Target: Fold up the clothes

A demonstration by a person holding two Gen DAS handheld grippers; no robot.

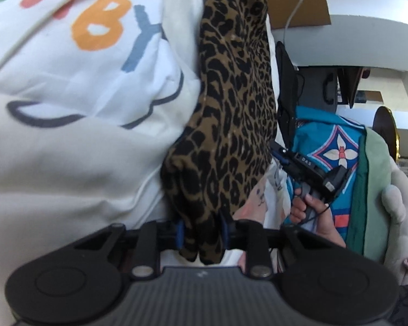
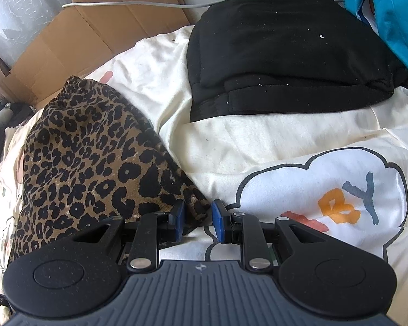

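A leopard-print garment (image 1: 231,95) runs as a long bunched strip from the top of the left wrist view down into my left gripper (image 1: 201,231), whose blue pads press on its lower end. In the right wrist view the same garment (image 2: 89,157) lies spread at the left. One corner of it sits pinched between the blue pads of my right gripper (image 2: 198,218). Beneath it lies a cream T-shirt (image 2: 326,190) printed with a cloud outline and coloured letters, which fills the left half of the left wrist view (image 1: 81,54). A hand (image 1: 310,212) grips the other tool's handle.
A folded black garment (image 2: 285,54) lies on the cream cloth at the back. Flattened cardboard (image 2: 95,35) and a white cable (image 2: 127,5) lie behind. Blue patterned fabric (image 1: 326,146), a green cloth (image 1: 372,190) and a grey plush toy (image 1: 399,217) crowd the right.
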